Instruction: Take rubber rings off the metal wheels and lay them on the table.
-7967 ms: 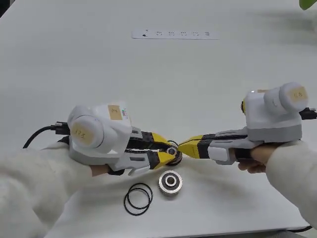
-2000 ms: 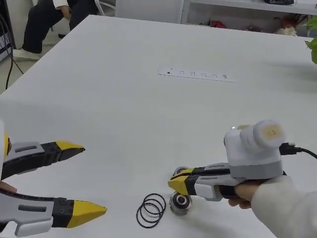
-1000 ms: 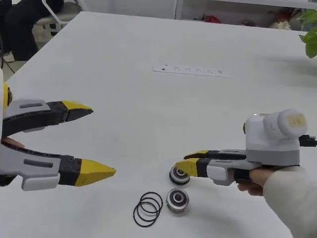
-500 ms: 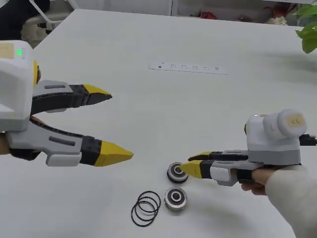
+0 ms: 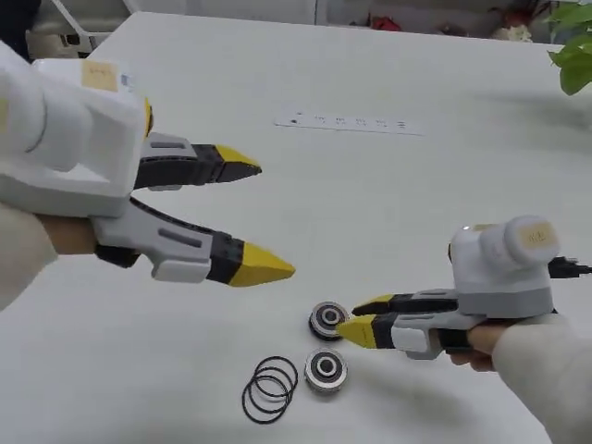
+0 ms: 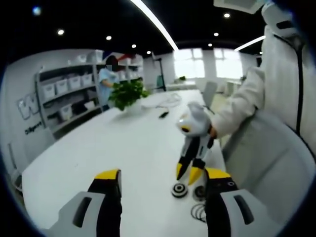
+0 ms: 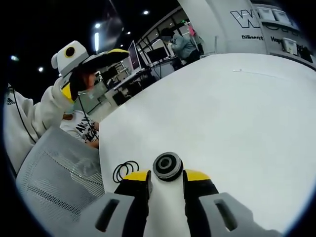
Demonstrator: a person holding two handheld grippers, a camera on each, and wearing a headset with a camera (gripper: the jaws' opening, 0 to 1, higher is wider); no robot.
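Two metal wheels lie on the white table, one (image 5: 328, 318) just off my right gripper's tips and one (image 5: 326, 369) nearer the front edge. Several black rubber rings (image 5: 270, 388) lie in a loose pile left of the nearer wheel. My right gripper (image 5: 363, 316) is low over the table, open by a narrow gap, nothing between its fingers. In the right gripper view the wheel (image 7: 168, 166) sits just beyond the gripper (image 7: 168, 177), the rings (image 7: 126, 171) to its left. My left gripper (image 5: 264, 219) is raised at the left, wide open and holding nothing. Its own view looks past the gripper (image 6: 163, 175) at a wheel (image 6: 179, 190).
A white power strip (image 5: 344, 121) lies further back on the table. Plant leaves (image 5: 569, 46) hang in at the far right corner. A grey mesh chair (image 7: 54, 182) stands at the table's near side. A person (image 6: 106, 81) stands by shelves in the background.
My left gripper has risen and swung right into the picture, staying wide open. The right gripper stays low by the wheel, which now lies on the table beside the other one.
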